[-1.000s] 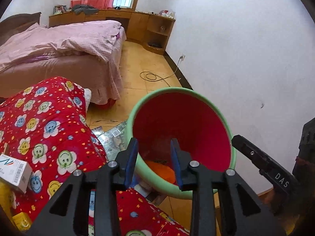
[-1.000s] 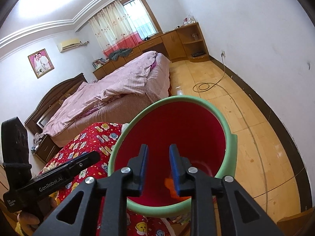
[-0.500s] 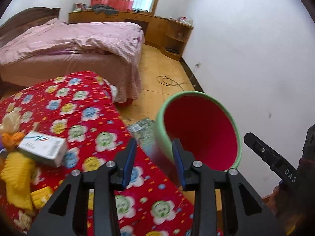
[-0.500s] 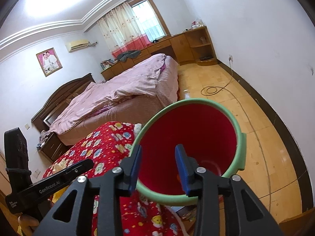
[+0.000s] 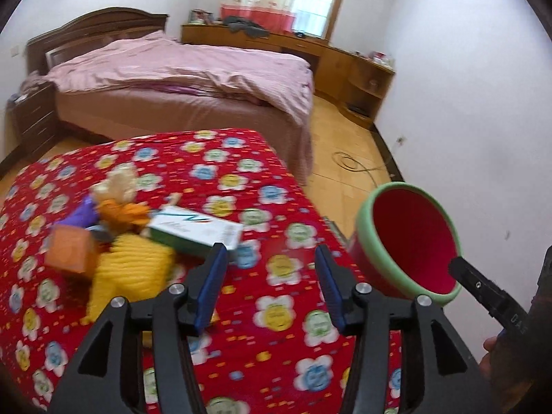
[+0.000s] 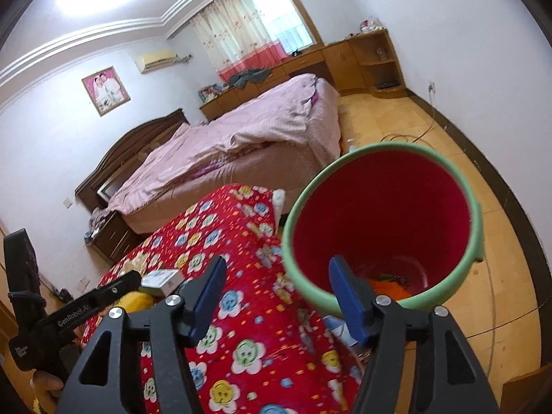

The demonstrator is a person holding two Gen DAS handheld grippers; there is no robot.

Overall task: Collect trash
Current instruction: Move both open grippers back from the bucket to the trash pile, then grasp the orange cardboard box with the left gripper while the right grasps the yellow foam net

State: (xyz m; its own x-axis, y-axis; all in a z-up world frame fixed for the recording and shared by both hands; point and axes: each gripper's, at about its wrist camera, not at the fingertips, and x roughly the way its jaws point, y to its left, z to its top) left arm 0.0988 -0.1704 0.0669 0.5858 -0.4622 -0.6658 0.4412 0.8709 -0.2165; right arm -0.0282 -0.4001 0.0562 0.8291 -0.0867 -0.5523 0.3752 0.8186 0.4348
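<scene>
Room: bedroom with a pink bed (image 5: 193, 79), wood floor, white walls.
Desk: draped in a red flower-print cloth (image 5: 241, 186), soft and a little wrinkled.
Trash: white carton (image 5: 195, 229) lying flat among a yellow knitted piece (image 5: 134, 269), an orange block (image 5: 70, 250) and orange scraps, left of the left tongs (image 5: 265, 284).
Carton handling: likely light thin card, stiff edges, crushable; best pinched across its short sides.
Knit: soft, limp, should bunch when gripped.
Bin: red bucket with green rim (image 6: 383, 227), smooth hard plastic, beside the desk edge; something orange lies inside.
Left tongs: spread wide, empty.
Right tongs (image 6: 276, 296): spread wide, empty, just before the bucket rim.
</scene>
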